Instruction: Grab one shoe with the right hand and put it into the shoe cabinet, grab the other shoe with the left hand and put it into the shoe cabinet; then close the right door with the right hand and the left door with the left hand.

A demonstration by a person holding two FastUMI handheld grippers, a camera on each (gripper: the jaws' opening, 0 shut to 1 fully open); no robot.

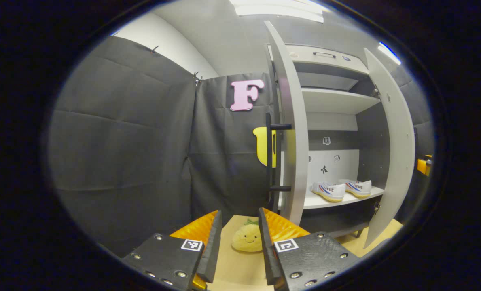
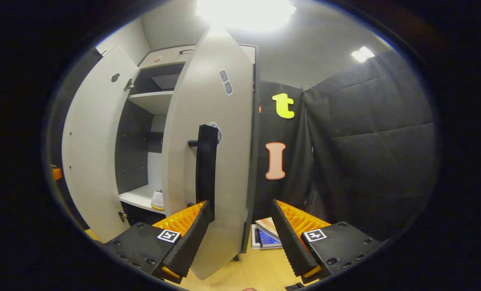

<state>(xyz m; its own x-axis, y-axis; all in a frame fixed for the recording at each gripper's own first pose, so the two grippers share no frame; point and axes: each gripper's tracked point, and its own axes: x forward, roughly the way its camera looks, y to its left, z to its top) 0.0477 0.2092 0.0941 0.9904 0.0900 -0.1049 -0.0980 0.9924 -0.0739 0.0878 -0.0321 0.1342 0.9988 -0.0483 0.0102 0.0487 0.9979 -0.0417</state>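
Both shoes (image 1: 341, 190) on the lower shelf (image 1: 325, 201) inside the cabinet (image 1: 329, 101), side by side, toes toward the open front. Placement part of the task judged done; doors remaining.

Right gripper (image 2: 240, 226): fingers apart, nothing clamped. Right door (image 2: 208, 153) dead ahead, partly swung, its lower edge dropping between the two fingers. Black handle (image 2: 206, 169) just above and beside the left finger (image 2: 189, 238); contact not resolvable from this angle. Spread stance judged as deliberate: door edge straddled so a sideways push or a pinch on the handle can swing the panel shut. One shoe heel (image 2: 157, 200) visible past the door edge, ahead-left, confirming clearance behind the door.

Left gripper (image 1: 240, 238): fingers apart, empty. Held low and back from the cabinet, judged as waiting its turn. Left door (image 1: 293, 133) ahead and slightly right, edge-on, wide open, bar handle (image 1: 273, 157) on the near face. Right door seen farther right (image 1: 392, 149). Plush toy (image 1: 247, 238) on the floor straight ahead between the fingers, not part of the task.

Next move judged: right door pushed home first, then left gripper forward to the bar handle.

Risk: door slipping off the open fingers mid-swing.
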